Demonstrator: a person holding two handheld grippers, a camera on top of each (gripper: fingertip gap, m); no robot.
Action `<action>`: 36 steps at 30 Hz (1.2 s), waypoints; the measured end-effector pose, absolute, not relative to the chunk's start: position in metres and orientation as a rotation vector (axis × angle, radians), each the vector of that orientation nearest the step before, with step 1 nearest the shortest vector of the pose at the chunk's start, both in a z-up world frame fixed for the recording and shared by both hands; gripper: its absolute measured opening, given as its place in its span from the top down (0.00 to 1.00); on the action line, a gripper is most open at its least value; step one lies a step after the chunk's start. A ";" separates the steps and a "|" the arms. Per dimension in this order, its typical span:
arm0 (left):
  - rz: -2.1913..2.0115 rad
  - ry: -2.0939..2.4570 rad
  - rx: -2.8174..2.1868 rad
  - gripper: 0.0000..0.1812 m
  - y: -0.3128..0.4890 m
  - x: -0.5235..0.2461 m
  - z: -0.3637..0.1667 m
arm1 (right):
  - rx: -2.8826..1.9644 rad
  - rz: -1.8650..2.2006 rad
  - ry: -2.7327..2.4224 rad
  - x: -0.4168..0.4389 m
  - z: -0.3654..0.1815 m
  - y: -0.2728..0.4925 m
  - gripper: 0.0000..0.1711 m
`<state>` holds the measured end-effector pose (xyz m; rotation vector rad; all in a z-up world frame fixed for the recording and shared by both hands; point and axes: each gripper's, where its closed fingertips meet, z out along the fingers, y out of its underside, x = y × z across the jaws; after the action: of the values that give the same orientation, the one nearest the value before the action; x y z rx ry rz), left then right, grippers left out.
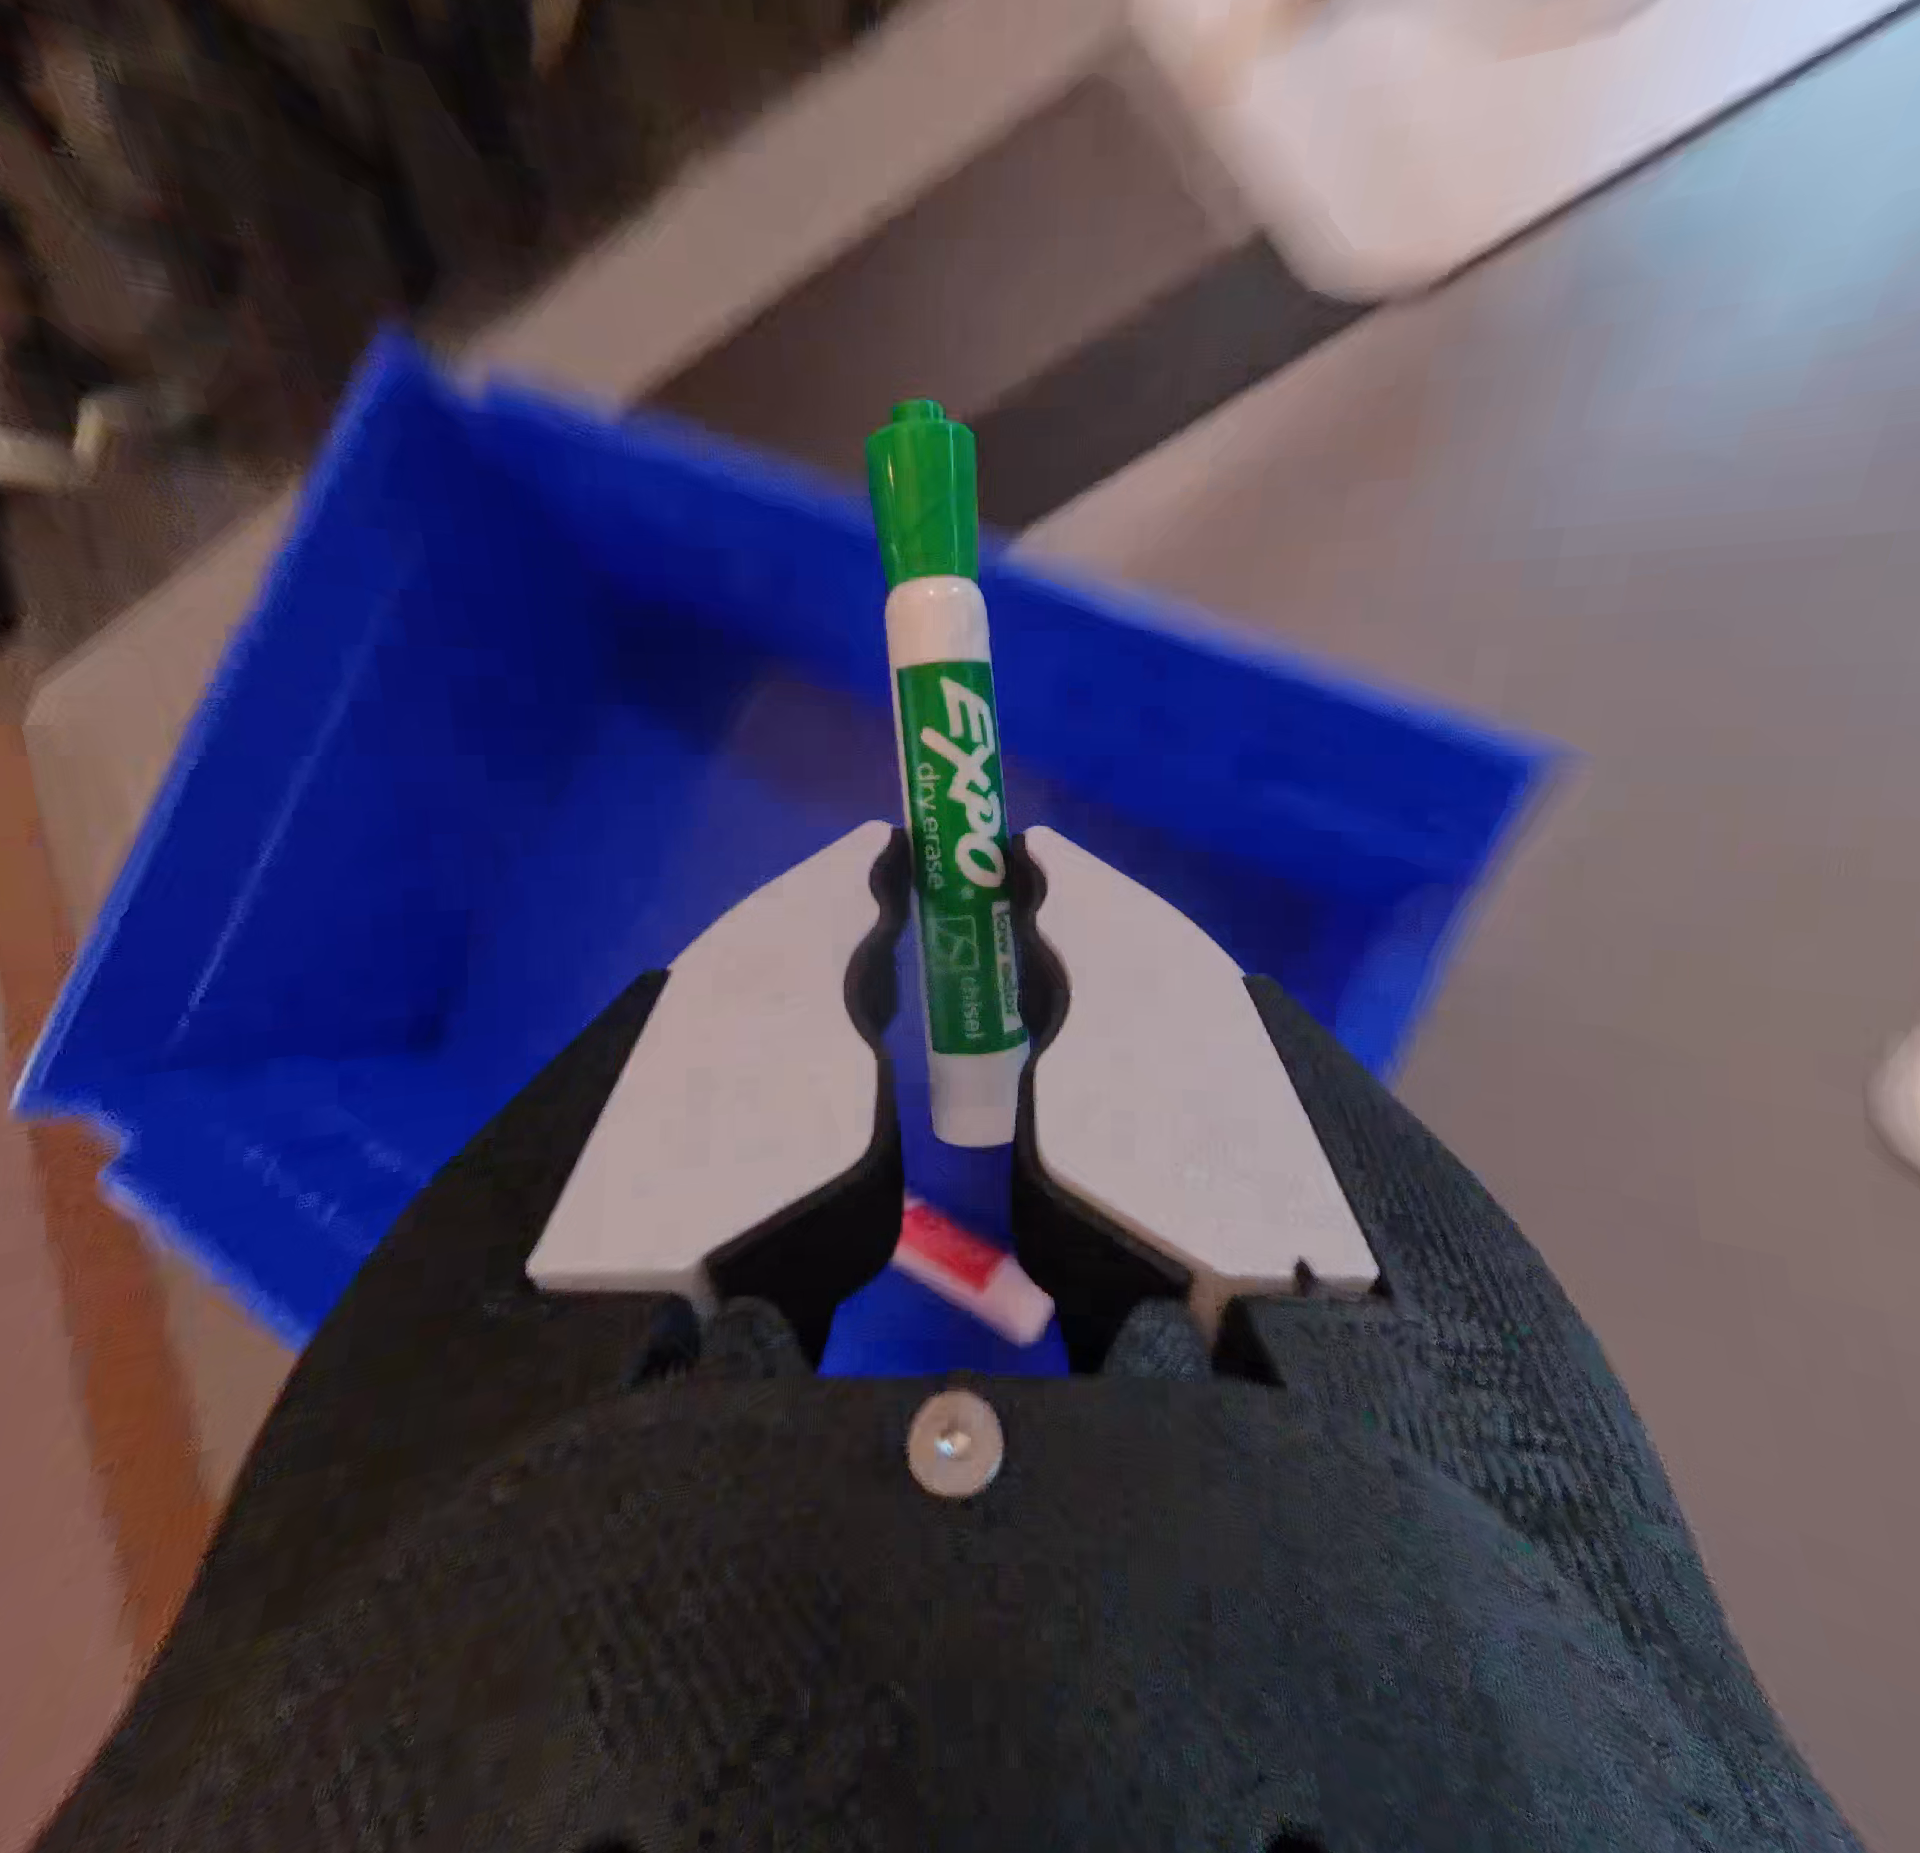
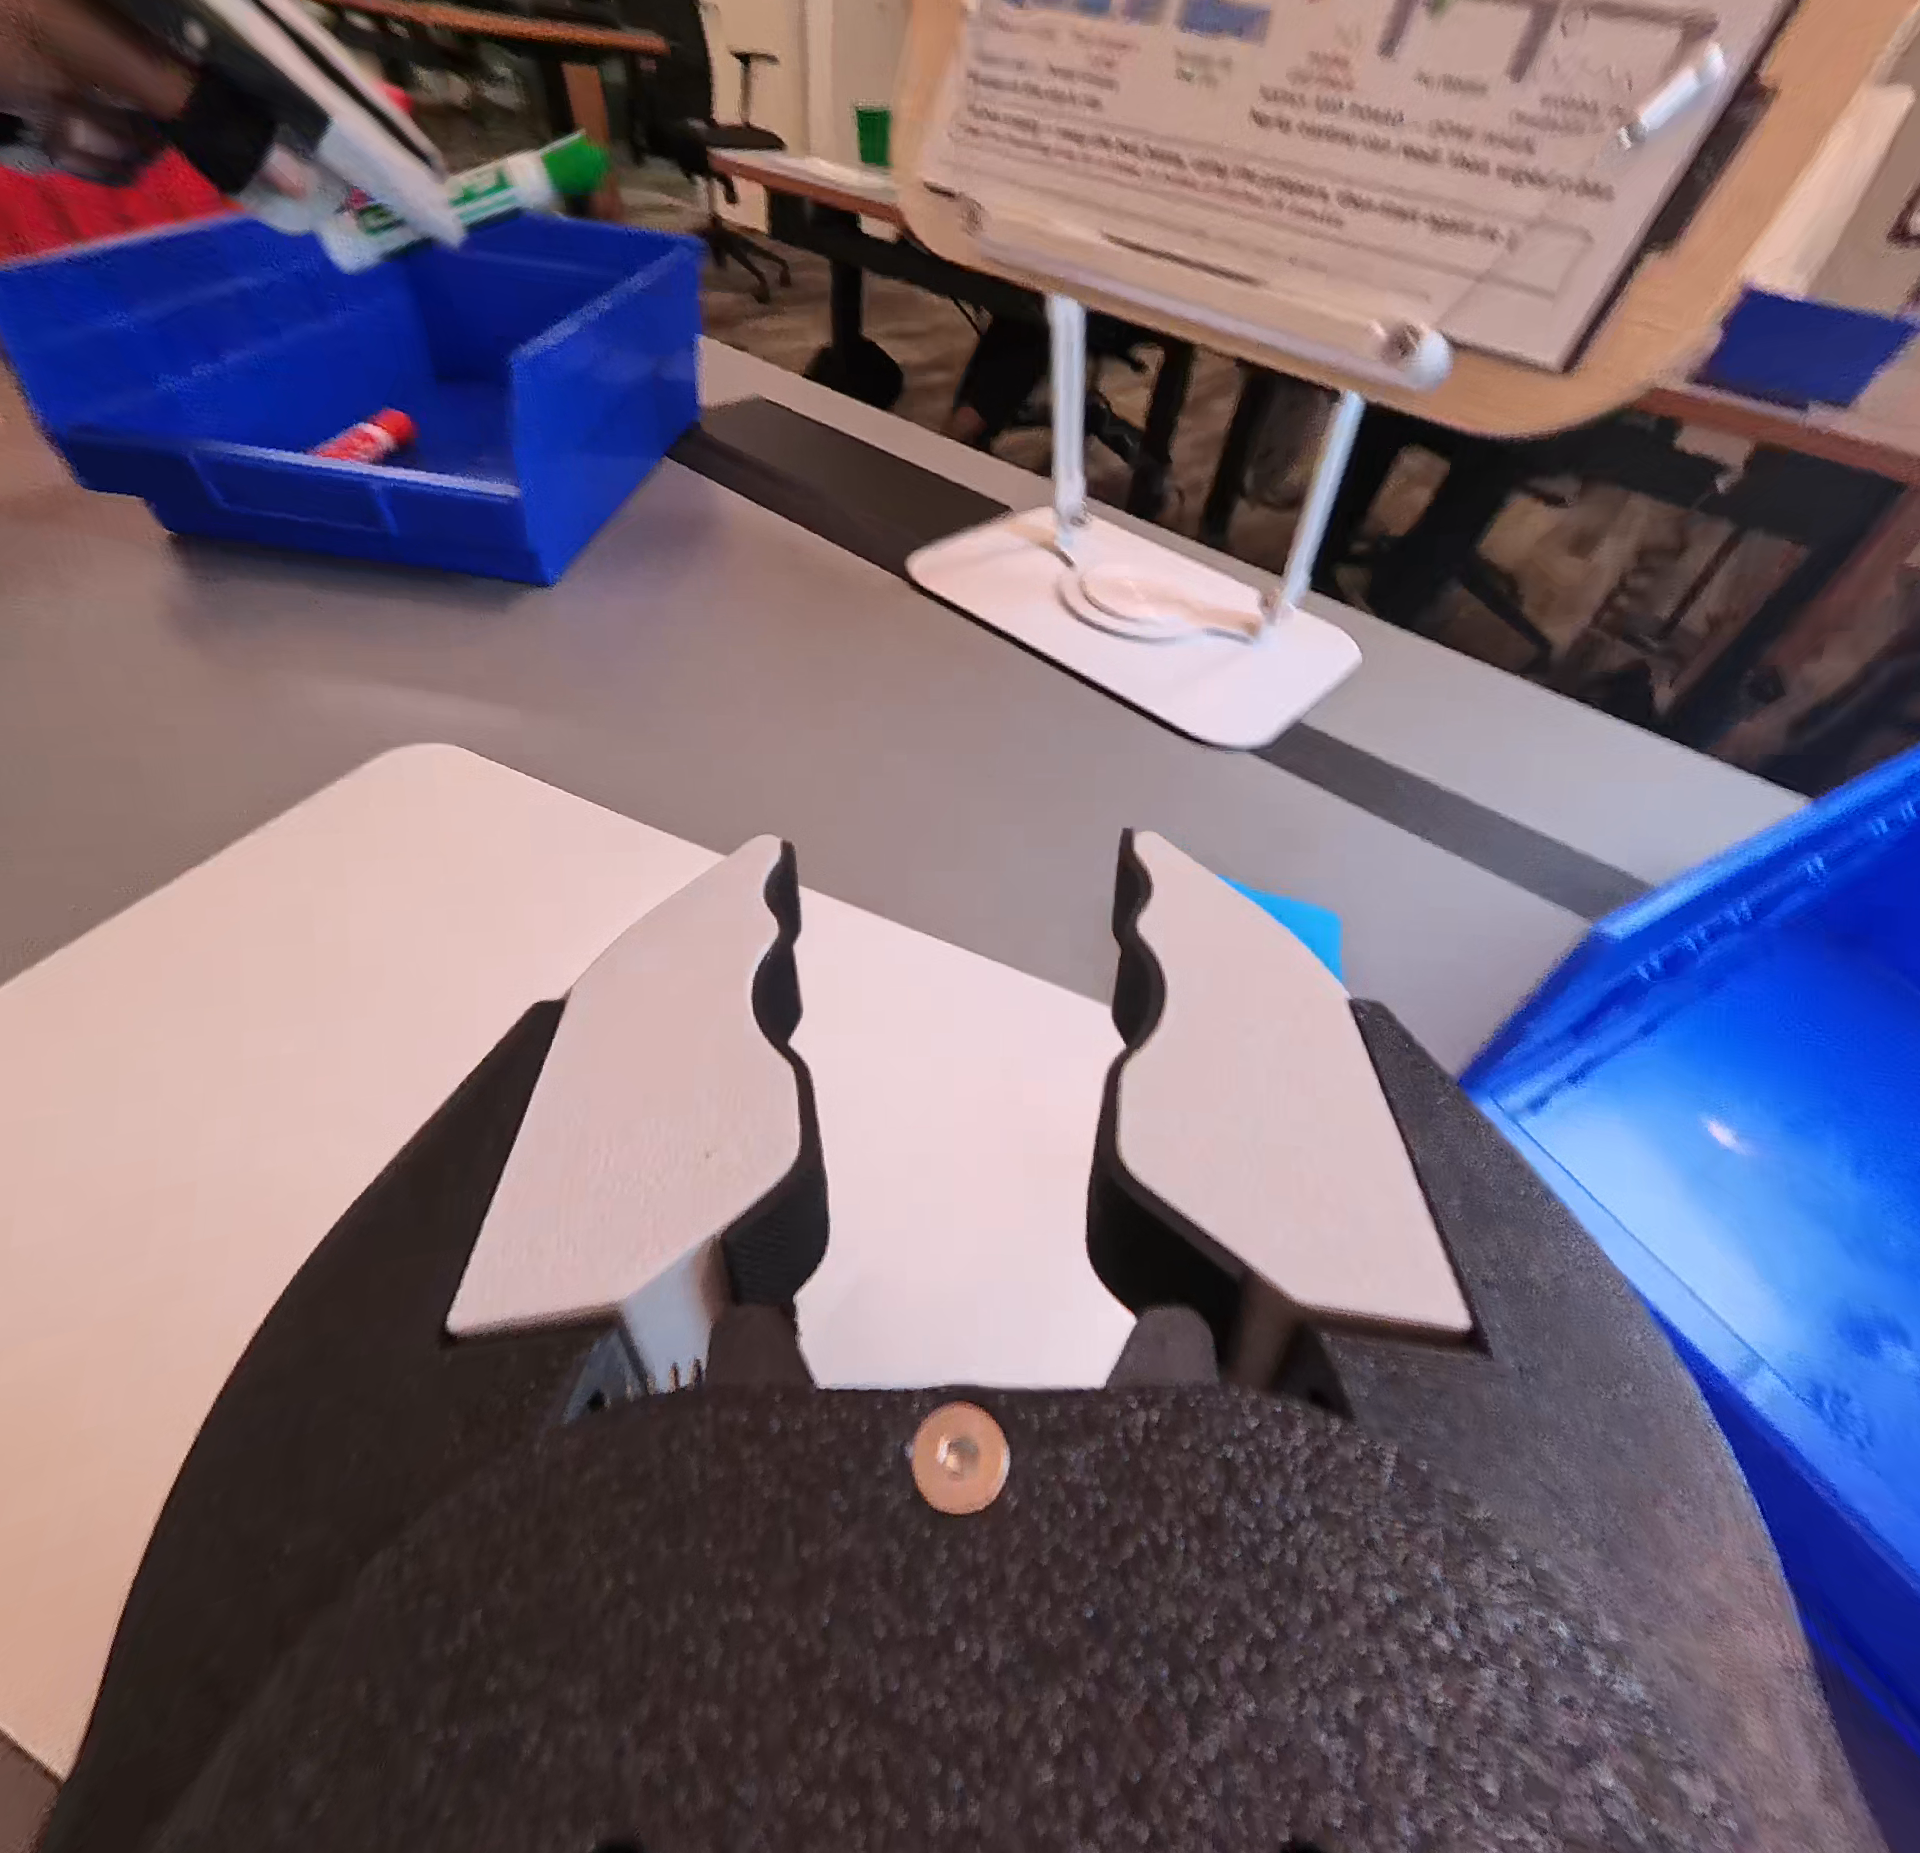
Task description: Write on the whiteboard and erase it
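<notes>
Your whiteboard lies flat on the grey table beneath the right gripper, whose jaws stand released and empty. Above the blue bin, the left gripper clamps the green marker low on its barrel (cap on). Uncapping risk: a lower-barrel grip may let the marker pivot or slip.

Green capped marker upright, gripped low on its barrel; whiteboard flat on the table, blank.
</notes>
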<state>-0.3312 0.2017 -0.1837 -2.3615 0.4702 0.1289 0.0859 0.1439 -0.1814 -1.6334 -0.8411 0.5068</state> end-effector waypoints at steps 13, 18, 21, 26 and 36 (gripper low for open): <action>-1.642 0.249 -1.507 0.90 0.055 -0.034 -0.134 | -1.258 0.442 -1.203 -0.039 -0.169 0.038 0.57; -1.707 0.227 -1.435 0.90 0.048 -0.032 -0.131 | -1.277 0.370 -1.090 -0.015 -0.157 0.064 0.63; -1.684 0.245 -1.446 0.90 0.048 -0.046 -0.132 | -1.271 0.426 -0.883 0.024 -0.130 0.084 0.71; -1.757 0.189 -1.412 0.90 0.047 -0.044 -0.135 | -1.184 0.494 -1.112 -0.007 -0.152 0.051 0.60; -1.827 0.288 -1.528 0.90 0.028 -0.009 -0.158 | -1.243 0.541 -1.238 -0.024 -0.175 0.039 0.88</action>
<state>-0.0095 0.0285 -0.1578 -1.5279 0.2880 -1.8271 -0.0242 0.0387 -0.1750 -1.2427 -1.2385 0.5410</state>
